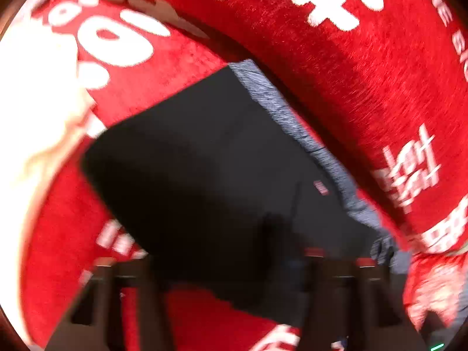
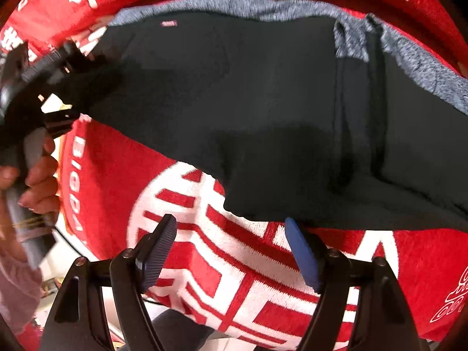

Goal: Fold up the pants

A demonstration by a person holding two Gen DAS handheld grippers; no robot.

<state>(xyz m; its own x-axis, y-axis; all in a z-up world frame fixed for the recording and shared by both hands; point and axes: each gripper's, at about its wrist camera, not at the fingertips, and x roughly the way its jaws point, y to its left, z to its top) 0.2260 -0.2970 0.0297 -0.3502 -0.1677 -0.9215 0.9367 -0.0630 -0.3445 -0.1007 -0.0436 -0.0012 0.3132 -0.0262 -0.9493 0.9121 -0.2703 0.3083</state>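
Dark pants point(image 2: 263, 102) with a grey heathered waistband point(image 2: 234, 5) lie folded on a red blanket point(image 2: 111, 181) with white characters. My right gripper point(image 2: 231, 251) is open and empty, hovering just in front of the pants' near edge. My left gripper point(image 2: 58, 67) shows at the left of the right wrist view, held in a hand point(image 2: 38, 175), its tips at the pants' left end. In the blurred left wrist view the pants point(image 1: 204, 161) fill the middle, and my left gripper point(image 1: 231, 266) has wide-apart fingers over their near edge.
The red blanket point(image 1: 365, 87) covers the whole surface, with a raised fold behind the pants. A pale cloth or bright patch point(image 1: 35, 102) lies at the left. The blanket's near edge point(image 2: 187, 313) drops off below my right gripper.
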